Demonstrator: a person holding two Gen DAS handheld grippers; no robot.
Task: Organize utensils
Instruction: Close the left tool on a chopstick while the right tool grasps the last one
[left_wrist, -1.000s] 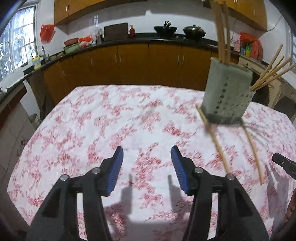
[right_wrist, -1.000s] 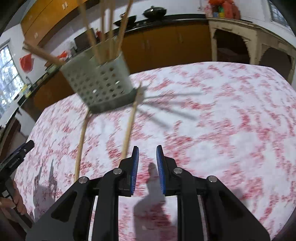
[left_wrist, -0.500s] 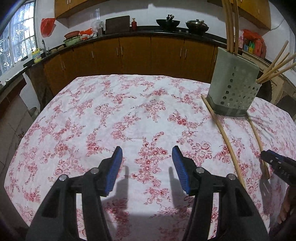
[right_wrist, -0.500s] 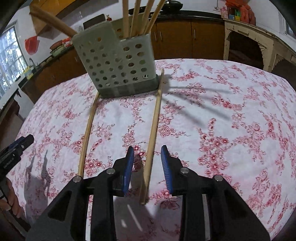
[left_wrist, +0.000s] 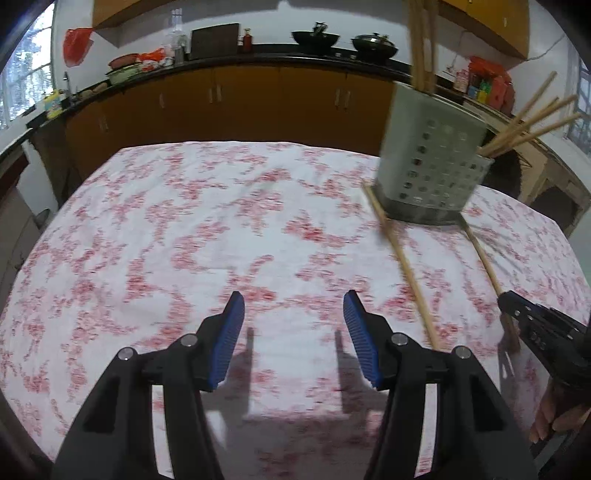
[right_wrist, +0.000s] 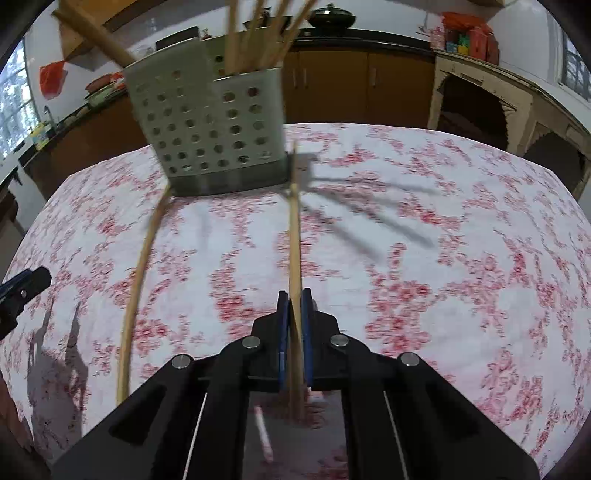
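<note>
The right gripper (right_wrist: 294, 306) has now been clamped on a chopstick (right_wrist: 294, 236) that half a second ago lay loose between its parted pads; its far tip rests at twelve o'clock beside the perforated holder (right_wrist: 210, 133). A second chopstick (right_wrist: 138, 273) is left at ten o'clock. The left gripper (left_wrist: 293, 332) is held wide open, empty. Lifting into the holder is judged next.

My left camera sits just behind my left hand-held gripper (left_wrist: 293, 332), low over the tabletop (left_wrist: 166, 240), facing the far kitchen cabinets (left_wrist: 240, 99). My right camera rides behind my right hand-held gripper (right_wrist: 294, 314), closer to the perforated holder (right_wrist: 210, 133) and looking across at it. Both views share the holder (left_wrist: 428, 162), the two loose chopsticks and the flowered cloth; each catches the other gripper at its edge, though motion blur softens both.
</note>
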